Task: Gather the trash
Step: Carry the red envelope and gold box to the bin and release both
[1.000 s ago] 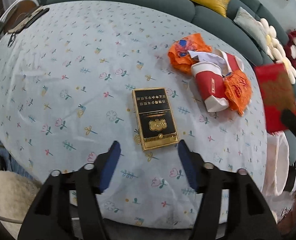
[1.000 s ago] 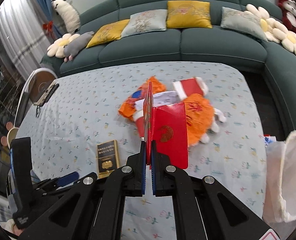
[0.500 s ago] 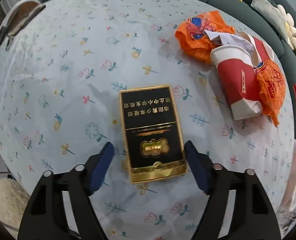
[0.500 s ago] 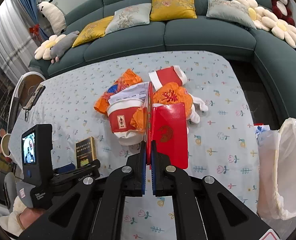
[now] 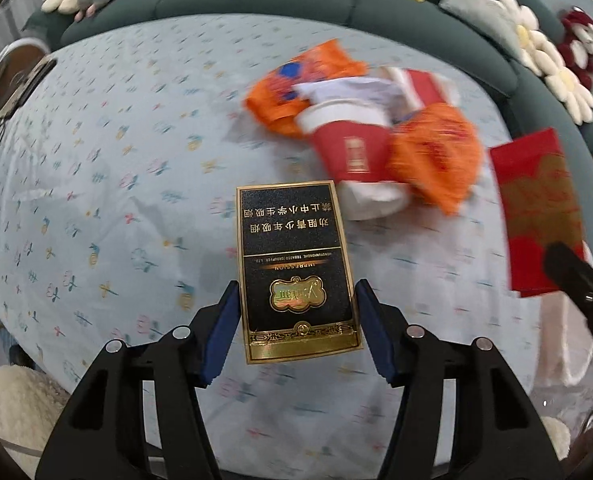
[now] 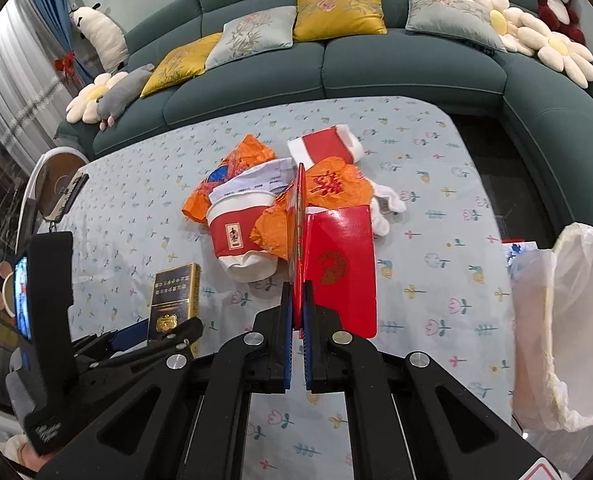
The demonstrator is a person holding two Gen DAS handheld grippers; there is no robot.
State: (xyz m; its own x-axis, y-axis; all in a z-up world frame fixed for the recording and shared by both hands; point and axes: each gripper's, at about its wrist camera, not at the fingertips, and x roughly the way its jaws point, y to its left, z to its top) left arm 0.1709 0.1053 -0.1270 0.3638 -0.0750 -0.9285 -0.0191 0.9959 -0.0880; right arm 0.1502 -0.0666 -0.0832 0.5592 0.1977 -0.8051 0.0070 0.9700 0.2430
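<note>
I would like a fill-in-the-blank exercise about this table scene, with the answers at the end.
1. The right claw is shut on a ____ envelope.
2. The black and gold cigarette pack lies between the closing jaws of the ____ claw.
3. The red paper cup lies on its ____.
4. The bin lined with a white bag stands at the table's ____ edge in the right wrist view.

Answers: red; left; side; right
</note>
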